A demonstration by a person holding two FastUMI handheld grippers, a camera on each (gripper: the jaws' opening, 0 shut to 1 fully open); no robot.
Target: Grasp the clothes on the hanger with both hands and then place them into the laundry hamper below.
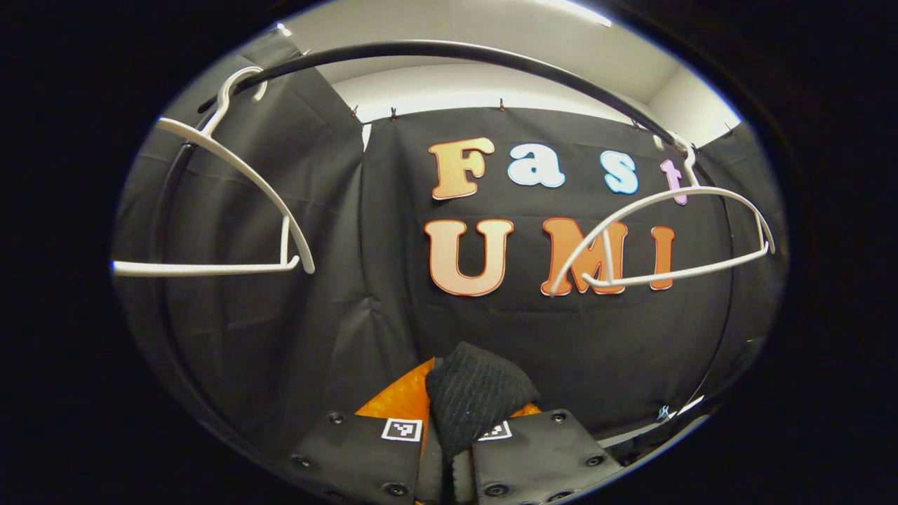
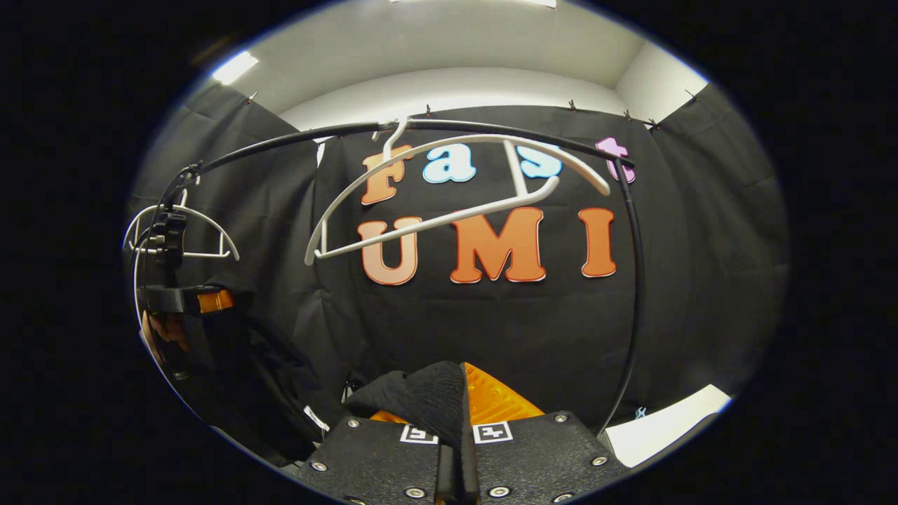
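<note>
- In the left gripper view, my left gripper (image 1: 456, 428) sits at the bottom with its 2 fingers clenched on a fold of black knitted cloth (image 1: 477, 400); the fold bulges up out of the jaws and stands between the 2 finger plates.
- In the right gripper view, my right gripper (image 2: 459, 428) is likewise clamped on the black knitted cloth (image 2: 421, 400), which sticks up from the jaws and spills to the left of them.
- The garment is off the hangers and pinched in both grippers, down below the rail.
- In the left gripper view, a curved black rail (image 1: 449, 52) arches across the top. 2 bare white hangers hook on it: the left hanger (image 1: 231, 210) hangs near the left end, and the right hanger (image 1: 673, 238) hangs near the right end, tilted.
- In the right gripper view, the same black rail (image 2: 484, 130) runs overhead and bends down on the right. A bare white hanger (image 2: 449, 189) hangs from it near the middle, tilted, with its bar sloping up to the right.
- At the far left of the right gripper view, I see the other gripper (image 2: 179, 298) with a hand (image 2: 165, 330) under it, just beside a second white hanger (image 2: 182, 231). Dark cloth hangs below it, but I cannot tell its jaws from here.
- A pale strip of surface (image 2: 666, 424) shows low on the right of the right gripper view, well apart from the gripper.
</note>
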